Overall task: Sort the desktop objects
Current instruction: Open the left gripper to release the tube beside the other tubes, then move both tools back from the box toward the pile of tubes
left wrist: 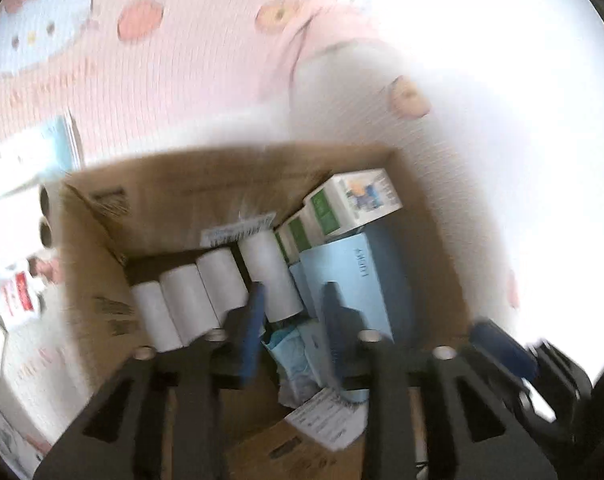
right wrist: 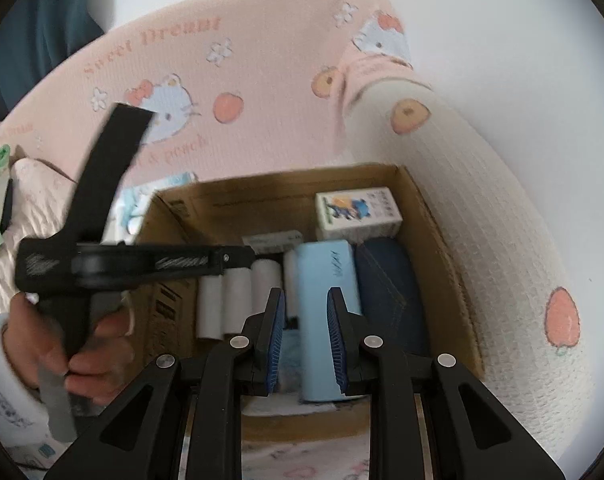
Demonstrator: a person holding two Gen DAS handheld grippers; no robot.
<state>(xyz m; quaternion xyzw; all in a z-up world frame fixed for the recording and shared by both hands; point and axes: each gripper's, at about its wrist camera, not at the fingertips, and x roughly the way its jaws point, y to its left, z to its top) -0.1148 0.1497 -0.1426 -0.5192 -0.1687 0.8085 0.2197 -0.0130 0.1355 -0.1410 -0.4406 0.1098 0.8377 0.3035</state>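
An open cardboard box [left wrist: 98, 264] [right wrist: 433, 220] holds a row of white paper rolls [left wrist: 206, 292] [right wrist: 238, 292], a light blue carton [left wrist: 357, 276] [right wrist: 325, 276], green-and-white cartons [left wrist: 357, 196] [right wrist: 357, 212] and a dark blue case [right wrist: 385, 292]. My left gripper [left wrist: 294, 316] hovers over the rolls and the blue carton, open and empty. In the right wrist view it shows from the side [right wrist: 238, 258], held by a hand [right wrist: 94, 352] at the box's left wall. My right gripper [right wrist: 305, 320] hangs above the blue carton with a narrow gap between its pads, gripping nothing.
A pink cartoon-print blanket [left wrist: 174, 80] [right wrist: 262, 80] surrounds the box, with a white wall behind. Left of the box lie a pack of white rolls [left wrist: 18, 216] and a red-printed packet [left wrist: 20, 300]. Crumpled blue wrap and a printed slip [left wrist: 325, 416] lie at the box's near end.
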